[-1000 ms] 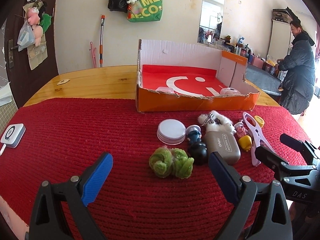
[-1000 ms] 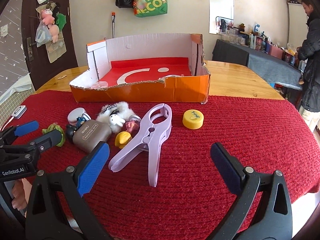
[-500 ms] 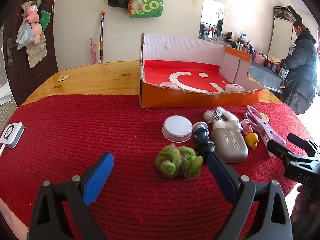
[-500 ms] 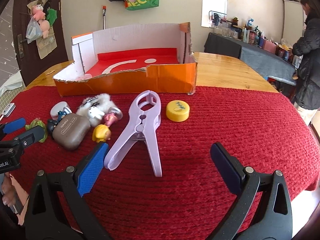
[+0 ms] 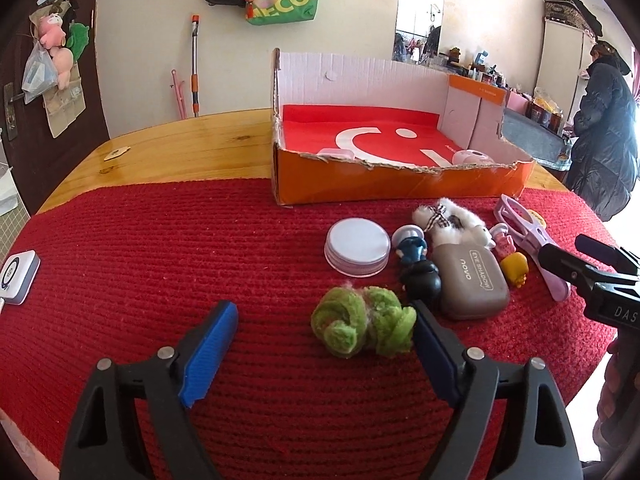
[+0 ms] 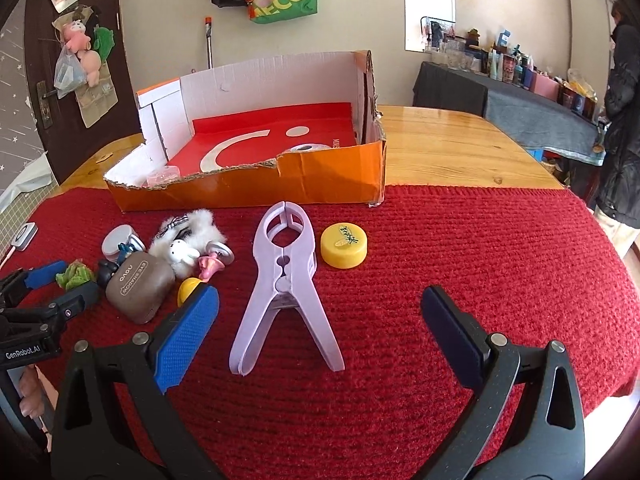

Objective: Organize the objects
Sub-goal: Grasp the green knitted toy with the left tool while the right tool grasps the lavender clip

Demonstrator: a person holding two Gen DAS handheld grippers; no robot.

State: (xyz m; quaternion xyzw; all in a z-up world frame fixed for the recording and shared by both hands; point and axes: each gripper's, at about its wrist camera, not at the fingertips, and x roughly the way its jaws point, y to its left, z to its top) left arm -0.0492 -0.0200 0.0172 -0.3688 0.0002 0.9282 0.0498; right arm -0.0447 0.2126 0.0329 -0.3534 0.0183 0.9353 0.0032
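Both hand-held grippers are spread wide and hold nothing. From the right wrist view, the right hand-held gripper [image 6: 320,332] sits low over the red mat [image 6: 500,260], and the lilac clamp [image 6: 285,288] lies directly ahead between its two fingers. The clamp's long axis runs away from the camera: its two splayed handles point back toward the fingers and its ringed nose points at the cardboard box [image 6: 256,188]. That puts it nearly in line with the reach, so a grip across the handles looks like the natural next move for this hand, which is plainly the nearer one to it. A yellow cap [image 6: 344,245] sits just beside the clamp's nose.

From the left wrist view, the left hand-held gripper [image 5: 320,344] hangs over the green woolly ball [image 5: 360,326], which lies between its fingers, close against the right one. Beyond it are a round tin [image 5: 357,249], a dark figurine [image 5: 418,268], a brown case [image 5: 470,280] and a white fluffy toy [image 5: 448,220], bunched together and touching.

The box stands open at the far edge of the mat on the wooden table [image 5: 180,148]. Inside, near its torn front wall, lie two small pale items, one toward each end; what they are I cannot tell.
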